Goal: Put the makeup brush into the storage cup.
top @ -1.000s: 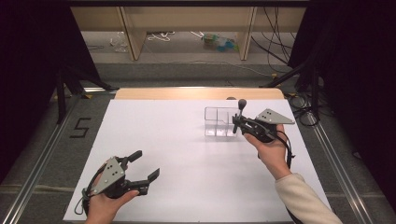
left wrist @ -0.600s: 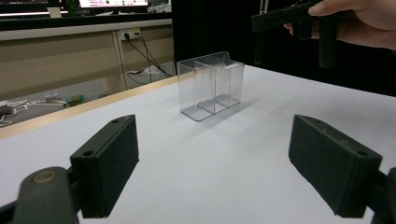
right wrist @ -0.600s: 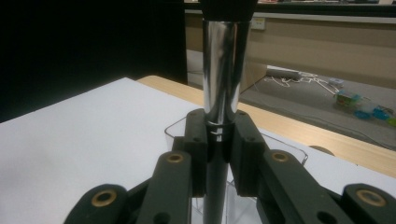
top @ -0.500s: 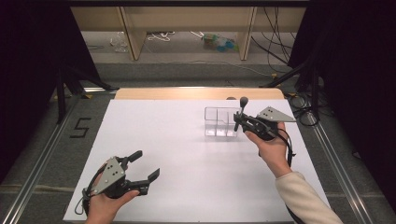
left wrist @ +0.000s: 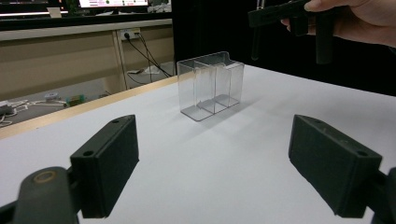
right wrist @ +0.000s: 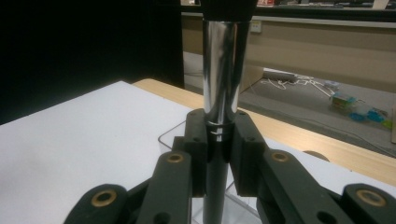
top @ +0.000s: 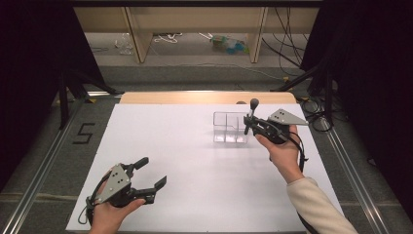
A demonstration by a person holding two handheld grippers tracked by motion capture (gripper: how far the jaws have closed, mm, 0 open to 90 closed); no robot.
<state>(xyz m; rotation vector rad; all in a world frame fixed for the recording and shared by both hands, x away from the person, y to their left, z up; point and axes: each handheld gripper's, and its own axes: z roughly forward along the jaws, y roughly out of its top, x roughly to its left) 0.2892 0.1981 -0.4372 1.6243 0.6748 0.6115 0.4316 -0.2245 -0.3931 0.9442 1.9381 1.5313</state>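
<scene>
We work over the white surface (top: 195, 161), which carries little besides the clear divided organizer (top: 230, 127) standing upright toward its far right side, well apart from our left hand. That box is partitioned into narrow open-topped compartments, so anything slim has to come in from above and nearly vertical. This seems to be why our right hand-held gripper (top: 249, 124) hangs at the box's right end, pinching a slender metal tool with a rounded dark top (top: 253, 112) — the jaws pressed tight on its shiny shaft (right wrist: 220, 93), the stem upright with its lower end pointing down toward the compartments. From the right gripper view the box's clear rim (right wrist: 169, 136) sits just below and behind the clamped stem; whether the tip is already inside a compartment we cannot tell. Our left hand-held gripper (top: 151, 176) rests low near the front left of the surface, its jaws spread wide and empty, aimed at the organizer (left wrist: 211, 86) — held back, we judge, to leave the right hand room while staying ready to steady the light box.
</scene>
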